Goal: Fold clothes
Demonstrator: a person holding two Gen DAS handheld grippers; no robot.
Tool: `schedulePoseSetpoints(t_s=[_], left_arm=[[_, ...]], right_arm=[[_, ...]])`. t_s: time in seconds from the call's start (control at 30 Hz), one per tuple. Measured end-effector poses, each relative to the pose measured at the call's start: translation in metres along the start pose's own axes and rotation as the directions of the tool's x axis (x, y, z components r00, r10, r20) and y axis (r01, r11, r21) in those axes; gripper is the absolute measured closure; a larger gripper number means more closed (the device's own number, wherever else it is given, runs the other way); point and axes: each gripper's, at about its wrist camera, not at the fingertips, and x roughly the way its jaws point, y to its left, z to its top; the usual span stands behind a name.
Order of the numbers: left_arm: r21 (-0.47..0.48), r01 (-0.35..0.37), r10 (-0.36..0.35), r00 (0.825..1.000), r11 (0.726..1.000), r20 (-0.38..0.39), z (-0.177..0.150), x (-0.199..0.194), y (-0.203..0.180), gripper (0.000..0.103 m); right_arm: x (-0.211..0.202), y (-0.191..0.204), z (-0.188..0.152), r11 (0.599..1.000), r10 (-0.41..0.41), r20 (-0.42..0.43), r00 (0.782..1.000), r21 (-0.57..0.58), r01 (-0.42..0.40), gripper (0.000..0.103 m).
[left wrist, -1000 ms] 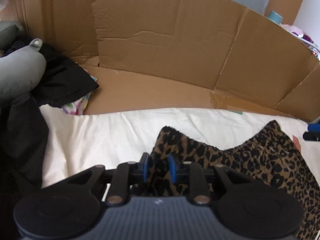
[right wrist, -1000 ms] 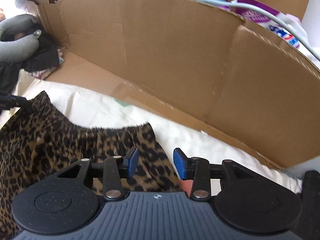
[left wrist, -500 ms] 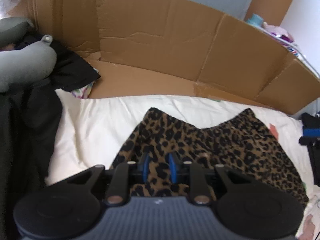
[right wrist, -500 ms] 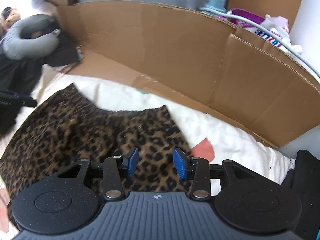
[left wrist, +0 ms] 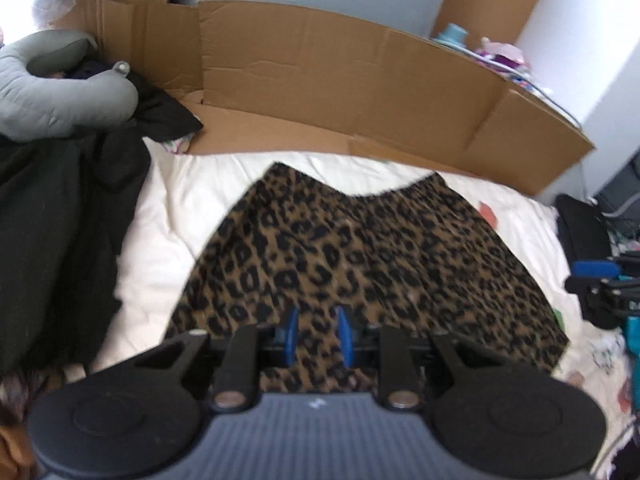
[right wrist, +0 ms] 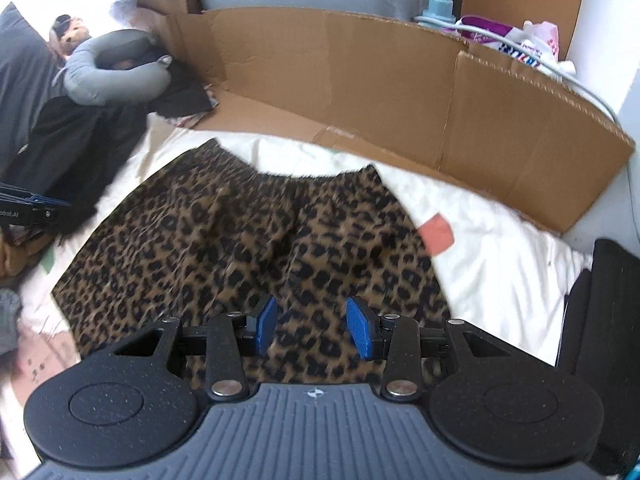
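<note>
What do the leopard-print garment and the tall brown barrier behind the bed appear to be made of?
The leopard-print garment looks like thin, soft woven or knit fabric with a matte finish: it drapes in folds and gathers at one edge. The exact fibre cannot be told. The brown barrier looks like corrugated cardboard, matte: creased panels, with fluting along its top edge.

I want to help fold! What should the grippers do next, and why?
Probably lower the left gripper and right gripper to pinch the near edge of the leopard-print garment: it lies flat on the white sheet, and both jaws are empty.
</note>
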Motion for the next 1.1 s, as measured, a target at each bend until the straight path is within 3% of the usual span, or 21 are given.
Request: schedulePoseSetpoints(t_s=[0.27,0.6,0.7,0.83,0.93,1.1], left_arm=[[0.025,0.08,-0.079,0.996,0.996,-0.031,-0.068,-0.018,-0.026,0.073],[0.021,0.142,-0.138,0.983,0.99,-0.119,-0.142,0.018,-0.042,0.072],[0.054,0.138,-0.13,0.981,0.989,-0.141,-0.154,0.028,-0.047,0.072],[0.08,0.144,-0.13,0.979,0.986,-0.156,-0.165,0.037,-0.051,0.062],[0.127,0.107,-0.086,0.983,0.986,-0.162,-0.174,0.049,-0.056,0.063],[0.103,0.129,-0.111,0.981,0.986,-0.158,-0.183,0.064,-0.055,0.063]], right_arm=[[-0.015,0.019,-0.066,0.995,0.097,-0.035,0.995,-0.001,-0.097,0.057],[0.004,0.041,-0.143,0.983,0.182,-0.079,0.98,0.039,-0.179,0.057],[0.007,0.051,-0.155,0.979,0.203,-0.083,0.976,0.019,-0.202,0.057],[0.013,0.064,-0.165,0.977,0.21,-0.097,0.973,-0.025,-0.214,0.057],[0.02,0.074,-0.17,0.971,0.233,-0.112,0.966,-0.035,-0.238,0.056],[0.03,0.096,-0.173,0.957,0.264,-0.139,0.954,-0.087,-0.277,0.046]])
